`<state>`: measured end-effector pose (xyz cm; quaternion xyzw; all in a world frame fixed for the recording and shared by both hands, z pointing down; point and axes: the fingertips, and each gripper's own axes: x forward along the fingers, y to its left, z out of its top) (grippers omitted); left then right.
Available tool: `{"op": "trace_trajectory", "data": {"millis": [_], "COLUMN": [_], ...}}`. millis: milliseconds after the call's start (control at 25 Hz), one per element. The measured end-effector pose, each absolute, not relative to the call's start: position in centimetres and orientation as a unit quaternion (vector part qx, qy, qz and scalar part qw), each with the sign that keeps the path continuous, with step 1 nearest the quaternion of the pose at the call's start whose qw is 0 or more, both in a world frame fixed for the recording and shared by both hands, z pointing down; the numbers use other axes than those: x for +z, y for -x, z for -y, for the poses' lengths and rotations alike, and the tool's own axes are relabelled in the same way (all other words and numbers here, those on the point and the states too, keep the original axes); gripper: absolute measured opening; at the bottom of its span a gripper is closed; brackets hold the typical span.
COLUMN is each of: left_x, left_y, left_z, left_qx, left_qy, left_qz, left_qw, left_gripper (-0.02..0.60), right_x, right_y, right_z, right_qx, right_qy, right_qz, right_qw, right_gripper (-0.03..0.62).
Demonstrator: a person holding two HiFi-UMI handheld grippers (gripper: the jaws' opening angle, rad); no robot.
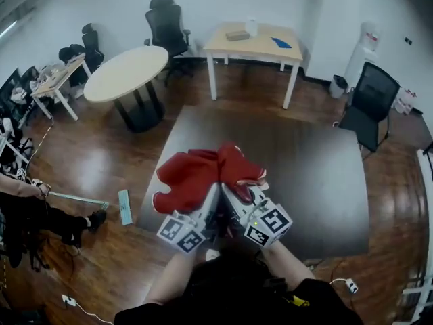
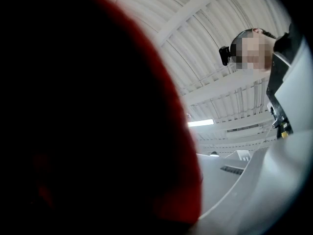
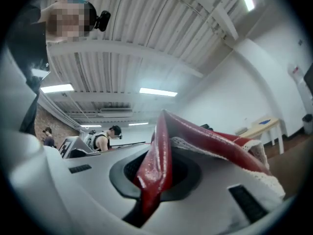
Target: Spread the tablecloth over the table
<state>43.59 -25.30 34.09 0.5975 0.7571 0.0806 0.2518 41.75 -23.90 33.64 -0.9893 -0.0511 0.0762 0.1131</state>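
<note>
While the red tablecloth (image 1: 193, 175) sits in a crumpled heap over the near edge of the dark table (image 1: 318, 168), both grippers pinch it tight. The left gripper (image 1: 210, 198) is closed on a fold that covers its camera. The right gripper (image 3: 151, 185) is closed on a thin edge with white lace. The two grips are right next to each other. If they are not on corners, pulling apart may twist the cloth or leave it lumpy. The thin edge could also slip out, and the cloth could slide to the floor.
</note>
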Motion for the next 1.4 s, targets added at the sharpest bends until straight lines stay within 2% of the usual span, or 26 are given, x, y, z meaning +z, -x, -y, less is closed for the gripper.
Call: {"op": "trace_trajectory", "data": {"millis": [400,720,960,1120,1280,1400], "left_x": [36.2,33.6,27.6,26.0,29.7,38.2], "left_y": [-43.7,-48.6,-46.8,-44.4,-43.1,-43.7], "left_z": [20.5,13.3,7.4,4.0,0.2,-2.2], "left_qx": [0.116,0.06,0.003,-0.024,-0.029,0.01], "left_qy": [-0.535,-0.546,-0.518,-0.507,-0.525,-0.561], "left_qz": [-0.816,-0.827,-0.849,-0.855,-0.849,-0.827], "left_qw": [0.187,0.122,0.108,0.104,0.055,-0.043], "left_gripper": [0.005,0.005,0.005,0.005,0.005,0.004], "right_x": [35.8,34.2,29.4,28.0,30.8,37.8], "right_y": [-37.4,-28.4,-21.5,-15.4,-6.7,1.2], "right_z": [18.0,7.2,0.2,-3.7,-9.1,-13.9], "right_qx": [0.02,-0.031,-0.045,-0.05,-0.097,-0.19], "right_qy": [0.972,0.939,0.911,0.885,0.85,0.814], "right_qz": [0.225,0.342,0.398,0.446,0.5,0.533], "right_qw": [0.06,-0.013,-0.098,-0.124,-0.134,-0.132], "right_gripper": [0.026,0.026,0.026,0.026,0.026,0.026]}}
